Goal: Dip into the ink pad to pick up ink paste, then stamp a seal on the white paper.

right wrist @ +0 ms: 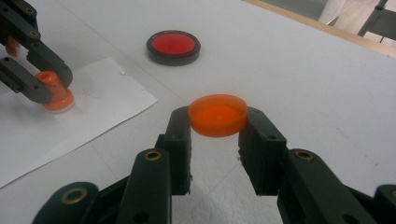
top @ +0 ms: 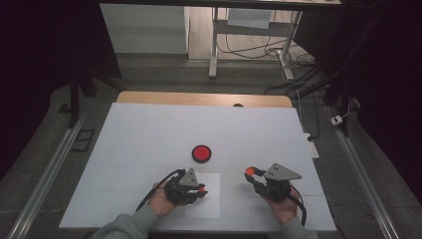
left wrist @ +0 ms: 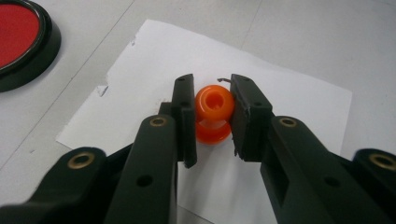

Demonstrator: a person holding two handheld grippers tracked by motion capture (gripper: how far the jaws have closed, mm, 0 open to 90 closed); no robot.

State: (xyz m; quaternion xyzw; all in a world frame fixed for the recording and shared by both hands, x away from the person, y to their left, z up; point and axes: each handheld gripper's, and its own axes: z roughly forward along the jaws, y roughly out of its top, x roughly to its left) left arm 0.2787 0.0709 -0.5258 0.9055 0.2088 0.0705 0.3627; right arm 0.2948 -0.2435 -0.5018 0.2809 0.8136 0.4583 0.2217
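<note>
An orange stamp (left wrist: 214, 105) with a round knob and a wider base stands upright on a white sheet of paper (left wrist: 289, 107), and its base appears to touch the sheet. My left gripper (left wrist: 212, 116) is shut on the knob; it is also in the high view (top: 201, 189) and in the right gripper view (right wrist: 39, 77), with the stamp (right wrist: 53, 91) in it. My right gripper (right wrist: 217, 123) is shut on a round orange cap (right wrist: 217, 114) and holds it above the table, to the right of the paper (top: 209, 204). The cap (top: 250, 171) glows orange at the right gripper's (top: 250, 174) tips.
A round black case with a red ink pad (top: 201, 153) sits open on the white table top (top: 149, 129), just beyond the paper, between the two grippers. Its pad (right wrist: 173, 45) faces up. The table's wooden far edge (top: 204, 98) borders a floor with cables.
</note>
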